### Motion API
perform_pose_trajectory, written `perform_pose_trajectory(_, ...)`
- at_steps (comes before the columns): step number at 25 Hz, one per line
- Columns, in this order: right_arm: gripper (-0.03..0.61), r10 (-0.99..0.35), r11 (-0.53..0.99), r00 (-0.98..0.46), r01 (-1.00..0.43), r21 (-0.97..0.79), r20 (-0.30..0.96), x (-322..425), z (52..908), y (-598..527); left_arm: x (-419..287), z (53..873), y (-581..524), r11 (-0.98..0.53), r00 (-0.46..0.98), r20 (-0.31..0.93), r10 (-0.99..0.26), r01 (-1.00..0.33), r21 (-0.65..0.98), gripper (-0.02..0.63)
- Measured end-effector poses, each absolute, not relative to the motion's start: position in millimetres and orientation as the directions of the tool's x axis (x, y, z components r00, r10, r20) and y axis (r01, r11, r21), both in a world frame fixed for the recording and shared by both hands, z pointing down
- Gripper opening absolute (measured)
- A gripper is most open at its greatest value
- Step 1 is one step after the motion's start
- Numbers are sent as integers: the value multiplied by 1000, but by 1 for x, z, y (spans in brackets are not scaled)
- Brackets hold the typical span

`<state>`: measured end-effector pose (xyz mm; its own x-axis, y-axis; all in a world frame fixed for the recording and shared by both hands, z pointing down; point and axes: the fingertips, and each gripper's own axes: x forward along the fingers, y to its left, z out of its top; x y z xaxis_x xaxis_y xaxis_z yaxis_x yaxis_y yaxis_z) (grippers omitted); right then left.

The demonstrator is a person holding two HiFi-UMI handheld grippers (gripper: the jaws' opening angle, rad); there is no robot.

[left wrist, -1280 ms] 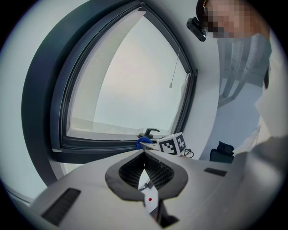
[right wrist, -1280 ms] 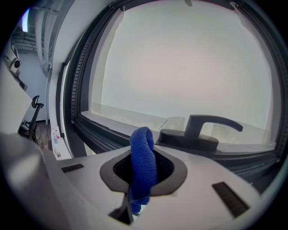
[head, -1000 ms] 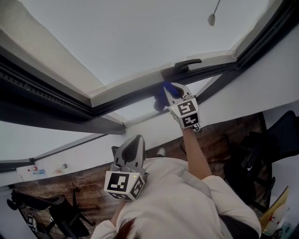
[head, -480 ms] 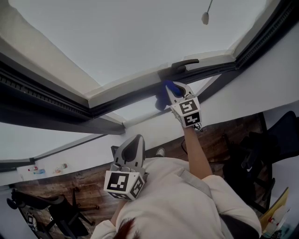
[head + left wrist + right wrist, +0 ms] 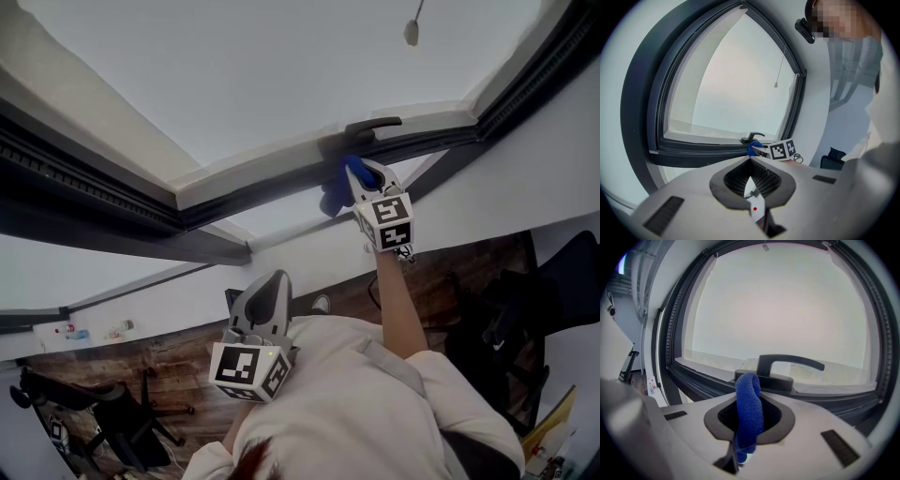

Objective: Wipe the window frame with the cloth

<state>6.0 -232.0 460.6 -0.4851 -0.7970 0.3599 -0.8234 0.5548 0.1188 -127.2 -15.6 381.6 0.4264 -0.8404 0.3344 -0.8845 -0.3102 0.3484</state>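
Observation:
The dark window frame (image 5: 253,187) runs under the pale pane, with a black handle (image 5: 373,125) on it. My right gripper (image 5: 354,178) is raised to the frame just below the handle and is shut on a blue cloth (image 5: 334,197). In the right gripper view the cloth (image 5: 749,408) loops up between the jaws, right in front of the handle (image 5: 787,363) and the frame (image 5: 708,383). My left gripper (image 5: 270,286) stays low by the person's chest, shut and empty. From the left gripper view, the cloth (image 5: 752,148) shows small at the frame (image 5: 693,152).
A pull cord with a small weight (image 5: 411,33) hangs before the pane. White wall flanks the window. Black office chairs (image 5: 131,422) (image 5: 562,272) stand on the wooden floor. Small items (image 5: 94,333) lie on a white ledge at the left.
My right gripper has slid the cloth a little to the right along the frame, closer under the handle. The left gripper has stayed put.

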Motion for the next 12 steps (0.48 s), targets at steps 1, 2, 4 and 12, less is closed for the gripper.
perform_pose_trajectory(1,44,-800,550,-481,-827,118,360,9,461,-233,-127,382,-15,-308,424,335,-842,-886,348,5)
perform_pose_trajectory(2,44,-803,544,-475,-831,117,360,12,461,-234,-126,382,-14,-306,422,336,-842,-887,347,5)
perform_pose_trajectory(4,44,-810,531,-463,-840,113,360,19,462,-236,-126,382,-12,-299,415,338,-844,-889,346,5)
perform_pose_trajectory(12,44,-821,501,-446,-862,74,357,26,458,-229,-141,377,-2,-253,371,330,-868,-902,350,5)
